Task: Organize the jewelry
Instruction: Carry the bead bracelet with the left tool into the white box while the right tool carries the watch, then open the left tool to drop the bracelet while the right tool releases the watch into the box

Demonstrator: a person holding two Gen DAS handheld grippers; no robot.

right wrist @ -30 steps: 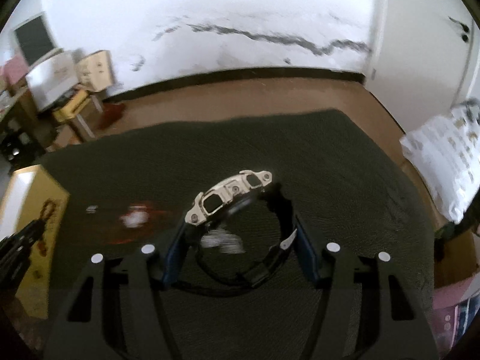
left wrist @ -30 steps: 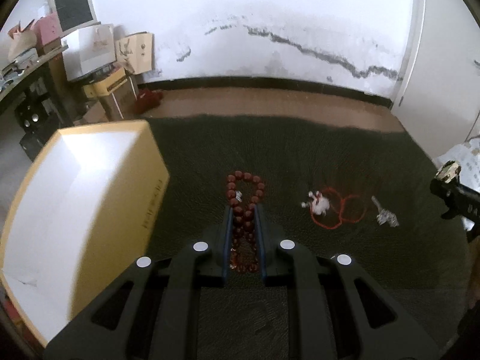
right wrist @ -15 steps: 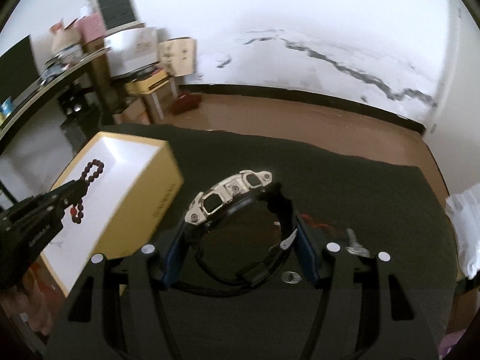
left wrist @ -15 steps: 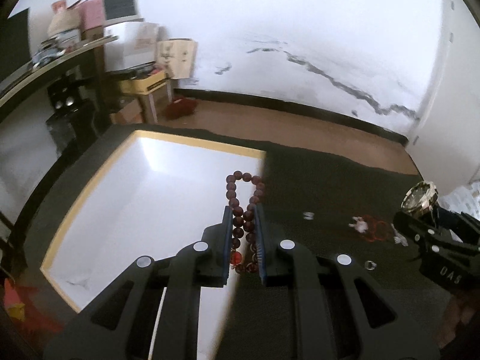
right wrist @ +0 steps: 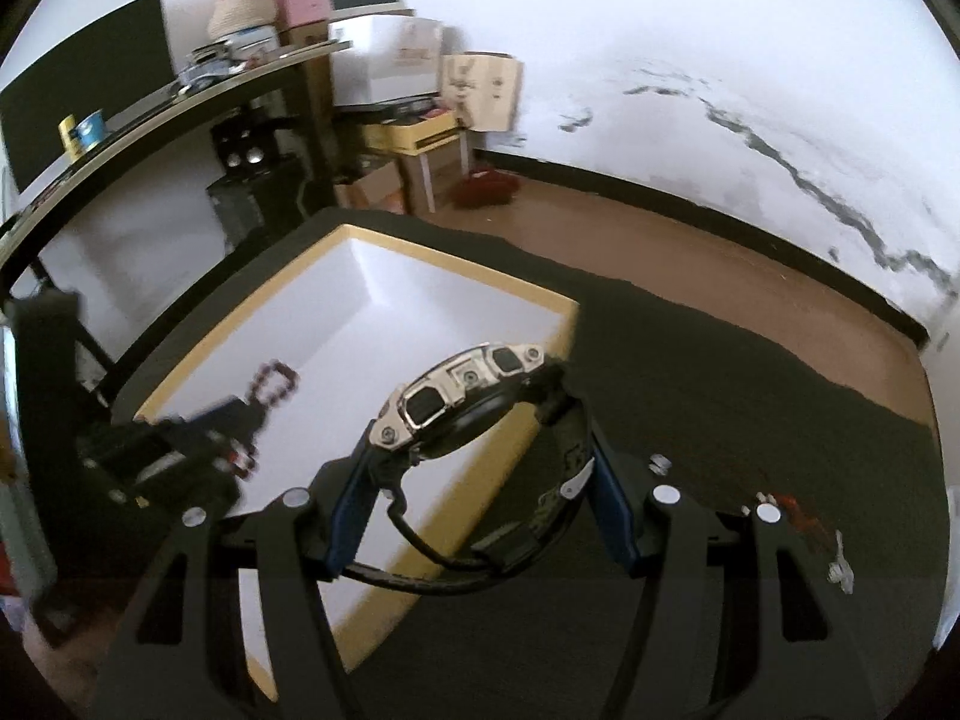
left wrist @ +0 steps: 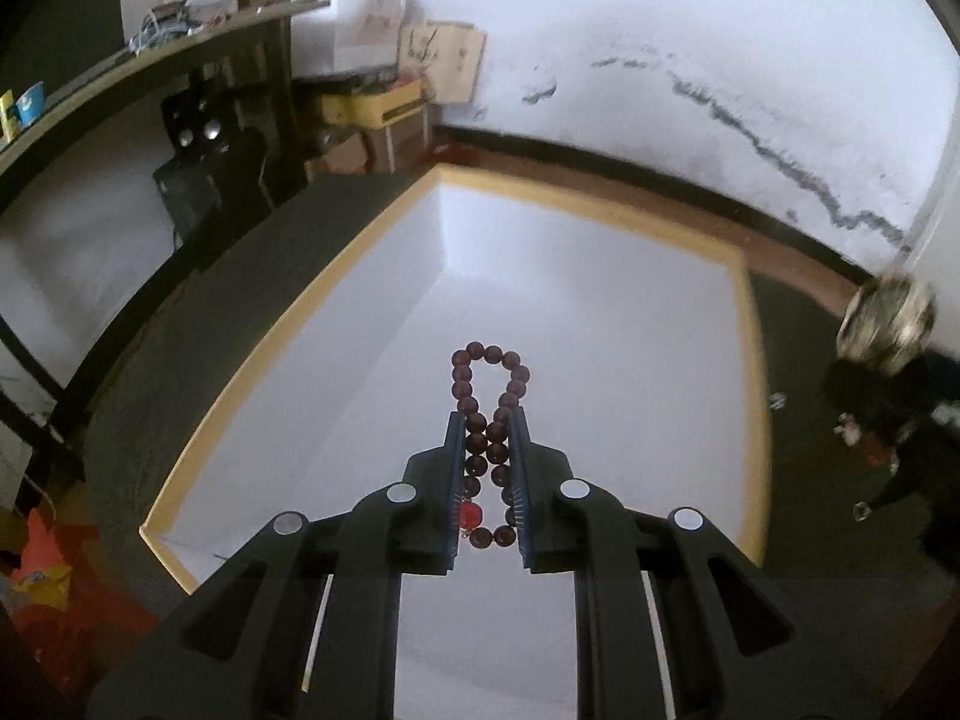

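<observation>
At the far left, the left gripper (left wrist: 487, 420) has its fingers (left wrist: 456, 468) pressed nearly together on a bead bracelet (left wrist: 489, 396), squeezed into a long loop whose long axis runs straight out along the fingers toward 12 o'clock, with its rounded end poking past the tips. It hangs over the white floor of the open yellow-rimmed box (left wrist: 744, 372), which fills the view below and ahead, so this hand looks ready to let go; the drop point lies directly beneath the fingers, well inside the rims.

Further right, the right gripper (right wrist: 474, 468) has its fingers (right wrist: 612, 516) spread fairly wide and clamped on a watch (right wrist: 462, 396), metal face tilted up toward 11 o'clock and the strap looping back toward the camera. It hovers over the box's near right edge, the box's inside lying toward 10 o'clock, so it is the farther hand from a clean drop. On the dark counter (right wrist: 750, 396) at 3 o'clock lie a red cord (right wrist: 801, 519) and small silvery pieces (right wrist: 840, 573), too small to name
</observation>
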